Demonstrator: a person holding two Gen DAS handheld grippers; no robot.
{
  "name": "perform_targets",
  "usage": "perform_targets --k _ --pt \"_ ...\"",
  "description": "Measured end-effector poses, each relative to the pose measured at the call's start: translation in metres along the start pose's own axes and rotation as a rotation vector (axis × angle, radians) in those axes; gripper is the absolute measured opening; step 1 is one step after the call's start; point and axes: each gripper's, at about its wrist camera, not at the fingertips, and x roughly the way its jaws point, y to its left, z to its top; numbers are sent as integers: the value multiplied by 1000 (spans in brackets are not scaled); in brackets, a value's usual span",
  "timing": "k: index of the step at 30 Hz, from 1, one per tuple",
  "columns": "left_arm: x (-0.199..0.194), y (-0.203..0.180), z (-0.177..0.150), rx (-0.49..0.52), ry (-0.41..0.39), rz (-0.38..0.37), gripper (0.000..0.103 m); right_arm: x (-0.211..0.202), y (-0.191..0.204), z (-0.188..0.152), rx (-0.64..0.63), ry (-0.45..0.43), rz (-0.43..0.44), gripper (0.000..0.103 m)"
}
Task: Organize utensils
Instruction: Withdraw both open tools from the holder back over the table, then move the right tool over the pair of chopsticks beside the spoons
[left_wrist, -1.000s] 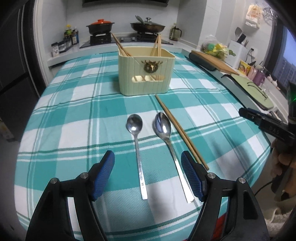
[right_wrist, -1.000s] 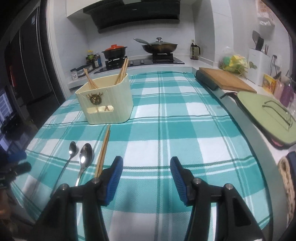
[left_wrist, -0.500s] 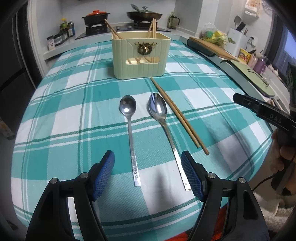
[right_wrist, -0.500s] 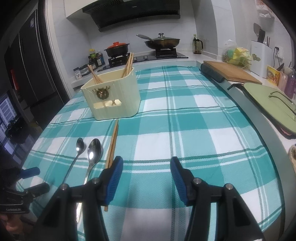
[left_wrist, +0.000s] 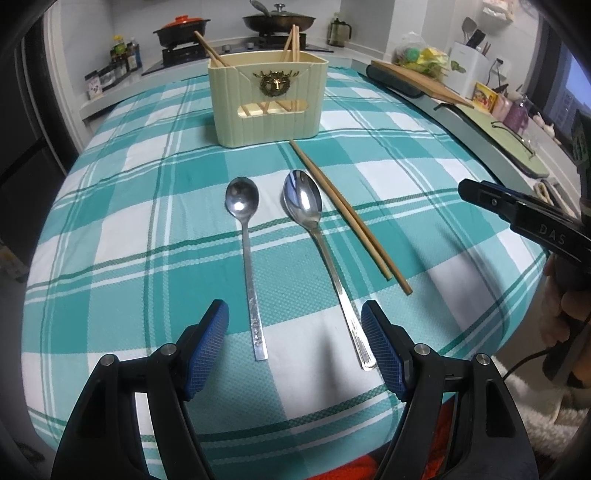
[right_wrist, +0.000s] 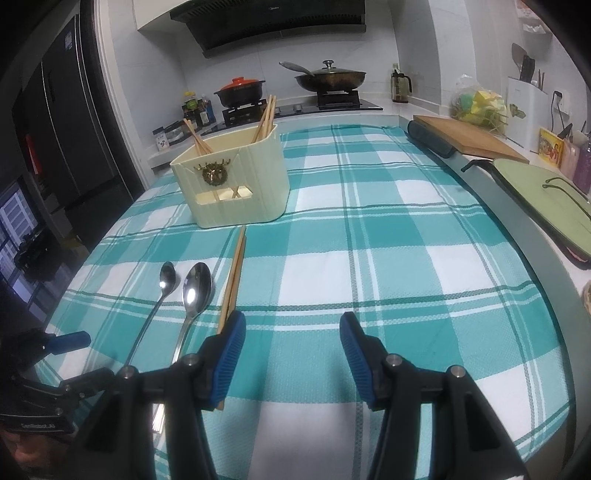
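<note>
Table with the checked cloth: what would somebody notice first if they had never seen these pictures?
Probably the teal and white checked tablecloth, with a small round steel spoon, a bigger oval steel spoon and a pair of long wooden chopsticks laid side by side. Behind them stands a cream ribbed plastic utensil box bearing a gold deer-head badge, chopsticks already inside. Blue-padded grippers, left and right, hover open and empty.

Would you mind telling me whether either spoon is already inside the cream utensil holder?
No, both the small spoon and the large spoon lie flat on the checked cloth in front of the holder.
</note>
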Motion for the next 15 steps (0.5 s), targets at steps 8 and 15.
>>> perform_targets --k 8,15 --pt "-1 -4 0 10 -3 -6 76 -5 -2 -3 2 -1 -6 54" --pt "1 -2 -2 3 4 -7 76 -6 -3 -6 3 8 -3 54"
